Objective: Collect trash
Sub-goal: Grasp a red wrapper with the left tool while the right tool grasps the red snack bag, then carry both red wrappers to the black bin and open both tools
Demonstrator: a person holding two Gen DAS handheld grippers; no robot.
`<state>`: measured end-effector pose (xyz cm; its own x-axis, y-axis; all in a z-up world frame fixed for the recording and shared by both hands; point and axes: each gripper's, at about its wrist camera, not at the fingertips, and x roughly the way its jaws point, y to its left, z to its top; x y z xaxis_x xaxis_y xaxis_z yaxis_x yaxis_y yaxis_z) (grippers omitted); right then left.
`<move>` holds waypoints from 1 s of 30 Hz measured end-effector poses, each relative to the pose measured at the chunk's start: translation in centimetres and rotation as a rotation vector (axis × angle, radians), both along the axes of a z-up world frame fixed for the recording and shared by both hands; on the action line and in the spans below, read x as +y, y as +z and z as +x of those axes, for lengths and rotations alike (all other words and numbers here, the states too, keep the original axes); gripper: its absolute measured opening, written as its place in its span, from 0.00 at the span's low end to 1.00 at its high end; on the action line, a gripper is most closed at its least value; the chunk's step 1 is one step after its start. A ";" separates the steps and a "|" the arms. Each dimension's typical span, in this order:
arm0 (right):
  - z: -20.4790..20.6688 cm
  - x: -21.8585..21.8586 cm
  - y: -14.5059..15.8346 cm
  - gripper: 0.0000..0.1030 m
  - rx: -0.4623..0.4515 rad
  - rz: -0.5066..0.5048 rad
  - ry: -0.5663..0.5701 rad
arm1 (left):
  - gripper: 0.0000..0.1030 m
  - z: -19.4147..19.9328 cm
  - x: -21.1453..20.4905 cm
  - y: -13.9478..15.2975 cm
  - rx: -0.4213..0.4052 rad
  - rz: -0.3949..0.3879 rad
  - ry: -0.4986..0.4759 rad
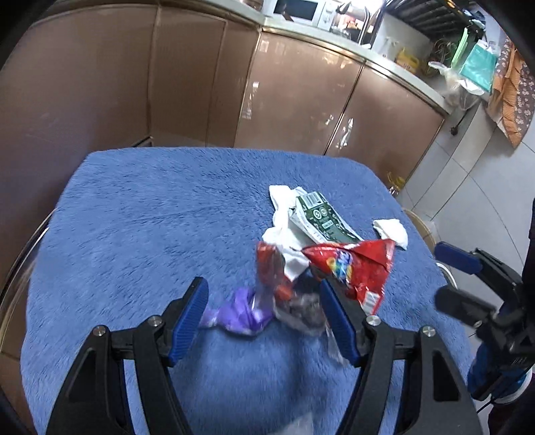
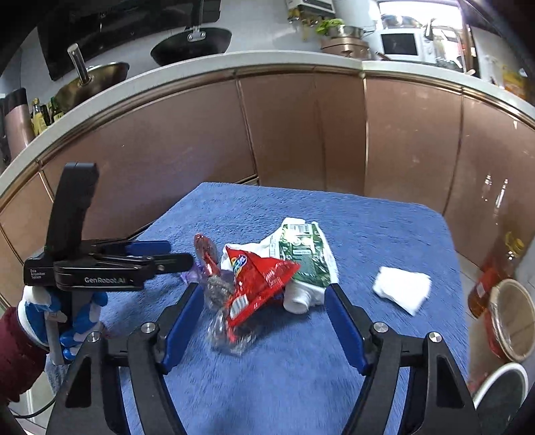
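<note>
Blue towel (image 1: 133, 217) under trash pile, frame centre: red wrapper (image 1: 351, 267), green carton (image 1: 321, 217), tissue (image 2: 401, 289). Left gripper (image 1: 264, 321) spread, empty; right gripper (image 2: 264, 316) spread, empty.

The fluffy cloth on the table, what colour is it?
Blue. The fluffy cloth shows best in the left wrist view.

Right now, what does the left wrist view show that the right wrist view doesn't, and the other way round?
Only the left wrist view shows the plastic bags hanging at the counter's far end.

Only the right wrist view shows the woks on the counter, the oil bottle and the bin beside the table.

Both show the blue towel, the red snack bag, green-and-white carton, purple wrapper, loose tissue and the microwave. Each view catches the other tongs: right tongs, left tongs.
</note>
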<state>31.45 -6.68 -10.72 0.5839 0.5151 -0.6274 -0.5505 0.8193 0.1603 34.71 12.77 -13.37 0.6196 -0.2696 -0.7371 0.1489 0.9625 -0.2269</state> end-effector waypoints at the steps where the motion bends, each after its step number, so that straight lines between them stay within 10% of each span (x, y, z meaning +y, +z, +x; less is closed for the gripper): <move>1: 0.4 0.1 -0.2 0.66 0.005 -0.001 0.003 | 0.63 0.4 -0.1 -0.2 0.007 0.002 -0.002; 8: 3.5 1.4 -2.1 0.52 0.060 0.010 0.018 | 0.33 2.2 0.0 -1.4 0.047 -0.017 -0.005; 13: 4.0 2.3 -2.9 0.20 0.087 0.004 0.048 | 0.13 2.2 -0.2 -1.3 0.047 -0.036 -0.022; 30: -4.4 -0.4 3.1 0.05 -0.005 0.059 0.058 | 0.08 -5.3 1.4 5.2 -0.099 -0.082 0.007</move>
